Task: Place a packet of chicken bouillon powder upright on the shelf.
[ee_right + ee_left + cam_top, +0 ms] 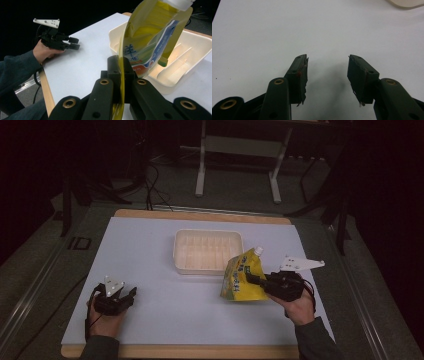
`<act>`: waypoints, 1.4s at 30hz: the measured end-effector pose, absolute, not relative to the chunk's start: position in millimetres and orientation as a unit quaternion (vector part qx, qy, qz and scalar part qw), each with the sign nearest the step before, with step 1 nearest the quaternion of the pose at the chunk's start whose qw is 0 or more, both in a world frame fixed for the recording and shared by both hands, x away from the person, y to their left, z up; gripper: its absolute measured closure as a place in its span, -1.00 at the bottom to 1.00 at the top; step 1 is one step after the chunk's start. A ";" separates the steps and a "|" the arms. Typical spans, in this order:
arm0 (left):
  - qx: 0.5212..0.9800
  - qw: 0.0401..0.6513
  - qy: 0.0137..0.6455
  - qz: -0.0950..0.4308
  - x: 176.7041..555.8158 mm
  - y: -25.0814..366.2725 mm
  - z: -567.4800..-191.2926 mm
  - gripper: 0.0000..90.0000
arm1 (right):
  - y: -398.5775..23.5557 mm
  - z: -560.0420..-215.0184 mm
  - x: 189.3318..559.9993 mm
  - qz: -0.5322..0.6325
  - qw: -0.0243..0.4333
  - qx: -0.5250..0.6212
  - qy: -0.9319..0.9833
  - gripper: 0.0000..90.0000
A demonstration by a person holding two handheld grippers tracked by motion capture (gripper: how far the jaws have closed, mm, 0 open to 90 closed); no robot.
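Two grippers are seen at a white desk (165, 310) in the high view. The right gripper (252, 280) is held at the near right of the desk, and its jaws are clamped tight on the edge of a yellow pouch (242, 277) with a white cap. The pouch is lifted and tilted, with its cap end raised toward the near right corner of a cream tray (207, 235) that lies at the middle of the desk. In the right gripper view the pouch's thin yellow edge (122, 75) is pinched between the two black jaws, and the tray (175, 82) is seen just behind and below the pouch.

The left gripper (127, 295) is rested at the near left of the desk, well apart from the pouch and tray. Its jaws are held wide apart in the left gripper view (328, 75), with nothing between them but bare white desk.
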State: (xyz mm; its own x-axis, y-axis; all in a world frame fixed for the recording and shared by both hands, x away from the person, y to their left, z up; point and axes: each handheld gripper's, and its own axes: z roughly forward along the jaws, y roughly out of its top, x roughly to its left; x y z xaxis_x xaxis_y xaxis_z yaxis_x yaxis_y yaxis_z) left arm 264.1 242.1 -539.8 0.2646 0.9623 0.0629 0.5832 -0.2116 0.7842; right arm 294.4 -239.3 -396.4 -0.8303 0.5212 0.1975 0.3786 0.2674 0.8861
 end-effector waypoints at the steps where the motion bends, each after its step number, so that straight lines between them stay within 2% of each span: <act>1: 0.723 0.330 0.534 0.287 264.1 242.1 -539.8 0.11 | -239.4 -395.8 295.2 0.536 0.068 0.284 0.792 1.00; 42: 0.721 0.334 0.535 0.287 264.1 243.0 -539.7 0.10 | -235.3 -380.3 329.1 0.533 0.109 0.280 0.791 1.00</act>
State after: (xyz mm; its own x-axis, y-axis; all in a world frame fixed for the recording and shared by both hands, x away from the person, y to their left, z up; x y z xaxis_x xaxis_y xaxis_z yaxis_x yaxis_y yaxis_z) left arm 264.1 243.0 -539.7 0.2618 0.9635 0.0565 0.5798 -0.2038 0.7889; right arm 329.1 -235.3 -380.3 -0.8192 0.5593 0.1269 0.3271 0.2740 0.9044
